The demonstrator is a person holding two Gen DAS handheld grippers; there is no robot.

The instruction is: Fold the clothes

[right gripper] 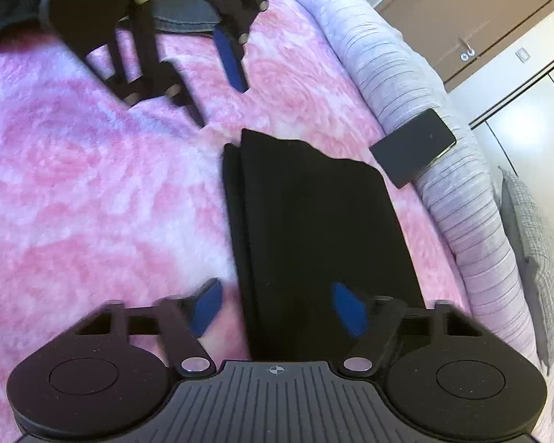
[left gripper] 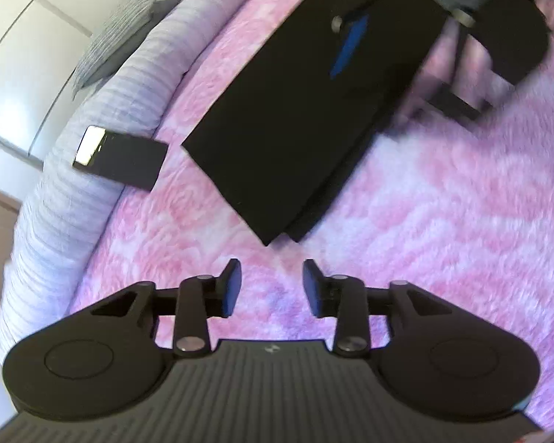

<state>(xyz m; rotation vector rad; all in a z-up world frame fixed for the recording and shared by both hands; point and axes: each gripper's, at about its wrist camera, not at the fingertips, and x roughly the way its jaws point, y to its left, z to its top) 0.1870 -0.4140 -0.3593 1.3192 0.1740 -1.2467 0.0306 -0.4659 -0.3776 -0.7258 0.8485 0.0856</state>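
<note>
A black garment (left gripper: 295, 118), folded into a long narrow strip, lies flat on the pink fleece blanket (left gripper: 443, 221). It also shows in the right wrist view (right gripper: 314, 229). My left gripper (left gripper: 272, 288) is open and empty, hovering just short of the strip's near end. My right gripper (right gripper: 277, 304) is open, with its jaws straddling the other end of the strip, one blue pad over the cloth. Each gripper shows at the top of the other's view, blurred.
A black phone (left gripper: 123, 157) lies at the blanket's edge against a rolled lilac quilt (left gripper: 103, 118); it also shows in the right wrist view (right gripper: 413, 146). A grey checked pillow (right gripper: 535, 251) lies beyond the quilt. White wardrobe doors (left gripper: 14, 44) stand behind.
</note>
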